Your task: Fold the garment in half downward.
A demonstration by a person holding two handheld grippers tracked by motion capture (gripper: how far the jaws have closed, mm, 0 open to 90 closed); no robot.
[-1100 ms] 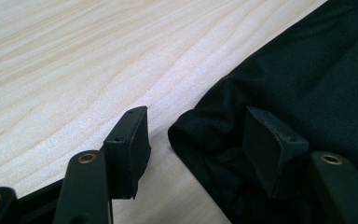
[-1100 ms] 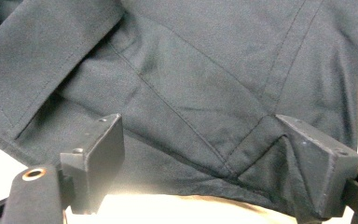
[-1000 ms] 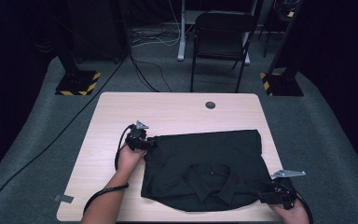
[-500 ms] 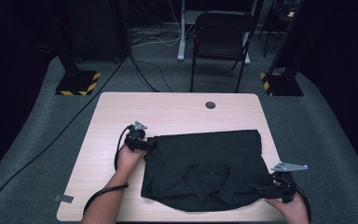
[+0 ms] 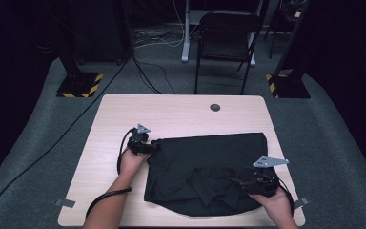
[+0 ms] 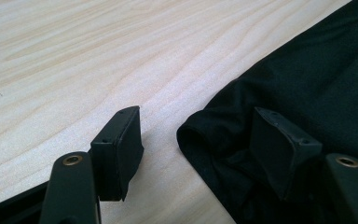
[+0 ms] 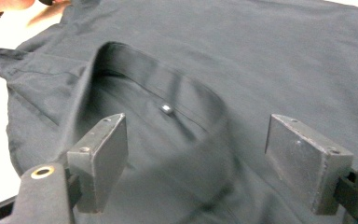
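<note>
Overhead plus close gripper views (shirt [image 5: 209,167] shared)

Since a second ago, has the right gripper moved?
Yes. The right gripper has shifted left from the table's near right corner, in over the shirt toward its collar; jaws open.

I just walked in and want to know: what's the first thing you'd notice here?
A big black shirt lies spread over the near right part of the wooden table. The left gripper sits at its far left corner, jaws open. The right gripper hovers open above the shirt's collar, where a small button shines.
</note>
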